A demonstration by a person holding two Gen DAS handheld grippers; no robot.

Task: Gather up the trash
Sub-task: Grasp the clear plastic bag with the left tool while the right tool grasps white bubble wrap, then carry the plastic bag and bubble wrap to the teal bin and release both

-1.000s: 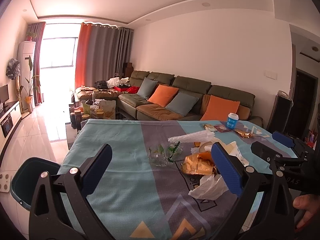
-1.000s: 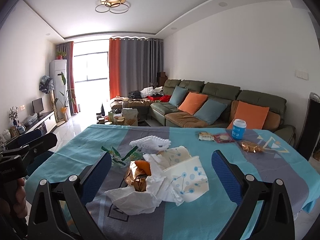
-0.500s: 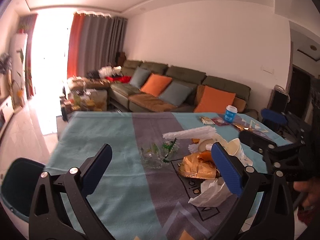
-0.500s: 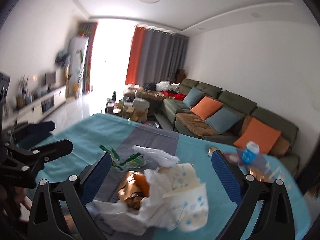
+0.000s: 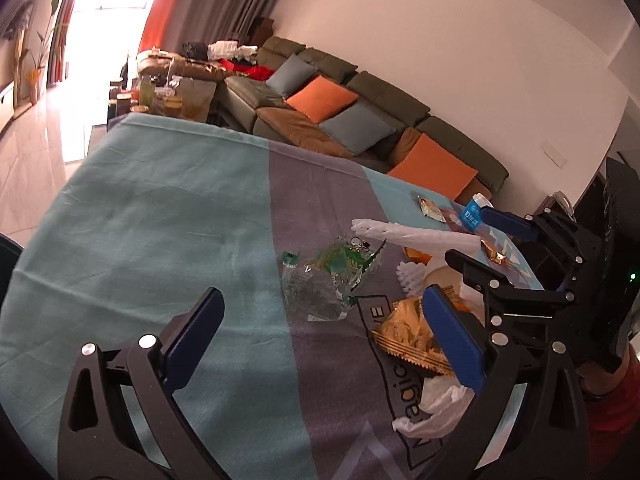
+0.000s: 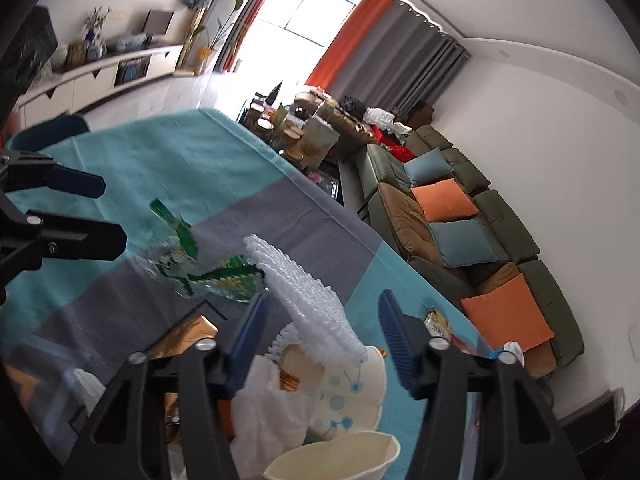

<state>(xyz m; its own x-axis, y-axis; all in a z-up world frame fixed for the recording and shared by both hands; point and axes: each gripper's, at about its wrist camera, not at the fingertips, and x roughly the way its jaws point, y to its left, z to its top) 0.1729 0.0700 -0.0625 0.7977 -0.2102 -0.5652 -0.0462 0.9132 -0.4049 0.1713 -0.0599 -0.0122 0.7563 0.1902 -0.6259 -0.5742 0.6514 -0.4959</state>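
A pile of trash lies on the teal and grey tablecloth [image 5: 160, 220]. It holds a crushed clear bottle with a green label [image 5: 328, 276], a gold snack wrapper [image 5: 408, 336], white foam netting [image 6: 304, 292], crumpled white tissue [image 5: 436, 408] and paper cups [image 6: 352, 392]. My left gripper [image 5: 320, 344] is open and empty, above the cloth just short of the bottle. My right gripper [image 6: 324, 340] is open, its jaws on either side of the foam netting above the cups. It also shows in the left wrist view [image 5: 484, 236].
More wrappers [image 5: 432, 208] and a blue cup [image 5: 472, 216] lie at the table's far side. A green sofa with orange cushions [image 5: 360, 120] stands behind. A cluttered coffee table [image 6: 296, 128] and a dark bin [image 6: 48, 132] stand beside the table.
Both grippers have tilted down and moved in toward the trash pile. The right gripper now straddles the foam netting and its jaws have narrowed.
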